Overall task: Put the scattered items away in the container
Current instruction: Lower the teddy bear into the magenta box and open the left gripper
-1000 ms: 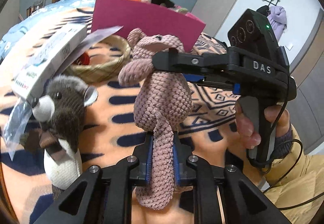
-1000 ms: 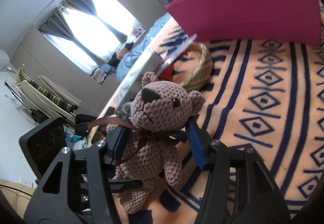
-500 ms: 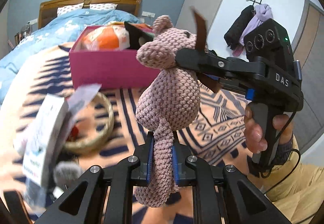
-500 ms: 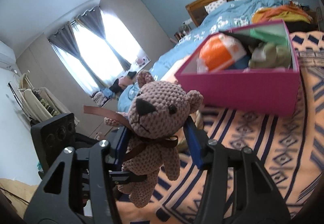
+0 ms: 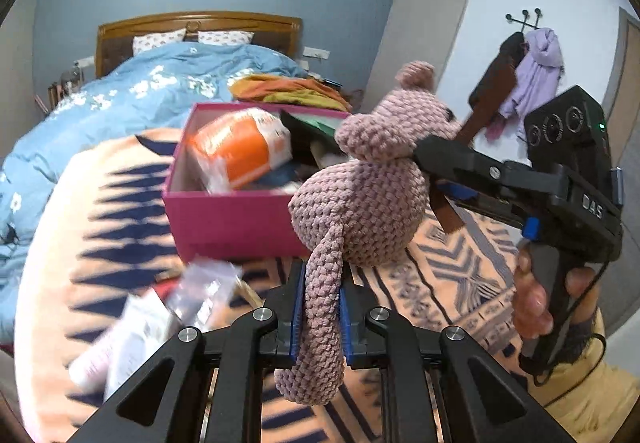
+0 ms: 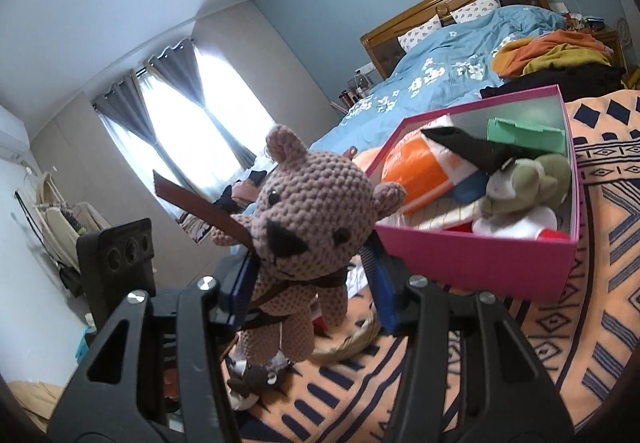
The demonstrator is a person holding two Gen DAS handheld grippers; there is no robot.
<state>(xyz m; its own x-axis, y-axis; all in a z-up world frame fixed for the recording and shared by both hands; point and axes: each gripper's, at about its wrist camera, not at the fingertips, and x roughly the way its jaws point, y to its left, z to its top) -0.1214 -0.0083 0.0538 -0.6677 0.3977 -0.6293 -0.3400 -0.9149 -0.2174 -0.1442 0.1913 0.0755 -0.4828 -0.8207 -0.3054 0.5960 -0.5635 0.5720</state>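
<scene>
A pink crocheted teddy bear with a brown ribbon hangs in the air between both grippers. My left gripper is shut on one of its legs, which dangles down through the blue pads. My right gripper is shut on the bear at the neck and shoulders, with the face turned to that camera. The magenta box stands on the patterned blanket just behind the bear, lower than it; in the right wrist view the box lies to the right, its inside showing.
The box holds an orange packet, a green plush and other items. Blurred white packets, a woven basket and a grey plush lie below. A bed with a blue duvet is behind. A hand grips the right handle.
Both grippers have risen with the bear held between them. The box now shows from above with its contents visible, and the basket and grey plush have dropped low in view.
</scene>
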